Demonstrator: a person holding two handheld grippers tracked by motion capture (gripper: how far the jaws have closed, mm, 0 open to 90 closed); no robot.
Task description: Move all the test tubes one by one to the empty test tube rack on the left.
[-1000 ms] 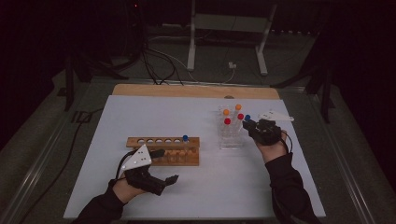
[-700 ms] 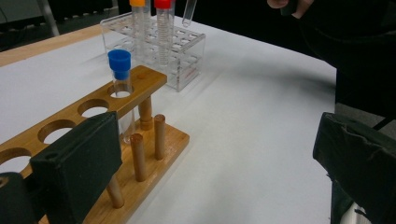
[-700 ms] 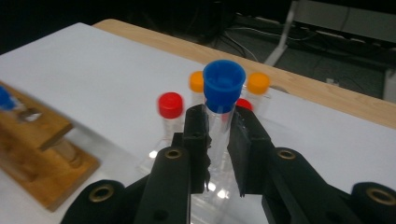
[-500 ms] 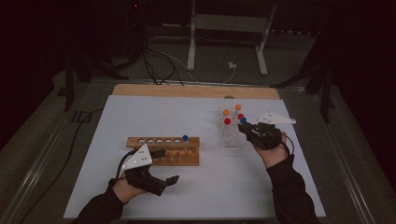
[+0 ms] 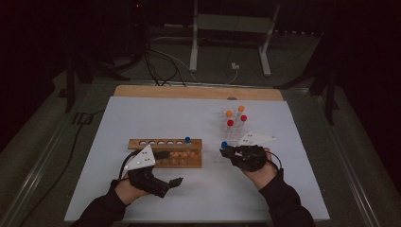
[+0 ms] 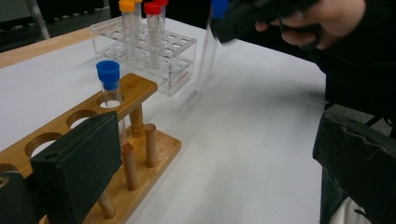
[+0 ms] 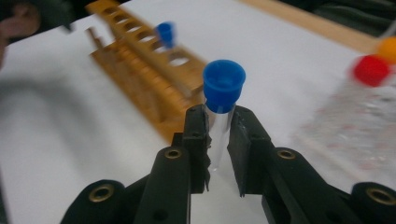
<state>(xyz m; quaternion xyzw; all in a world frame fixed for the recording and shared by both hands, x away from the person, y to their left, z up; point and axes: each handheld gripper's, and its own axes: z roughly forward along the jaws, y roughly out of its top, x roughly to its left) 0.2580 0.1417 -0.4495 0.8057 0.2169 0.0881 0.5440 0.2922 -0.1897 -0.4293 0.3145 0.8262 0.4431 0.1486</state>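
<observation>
Right gripper view: right gripper (image 7: 217, 135) jaws clamped on blue-capped tube (image 7: 222, 100); left gripper (image 6: 210, 172) jaws apart.

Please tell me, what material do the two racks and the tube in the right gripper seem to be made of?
The brown rack looks like varnished wood: warm grain, round dowel legs. The clear rack seems to be transparent acrylic or a similar plastic, glossy at its edges. The held tube is see-through, glass or plastic, I cannot tell which, and its blue cap looks like matte plastic.
</observation>
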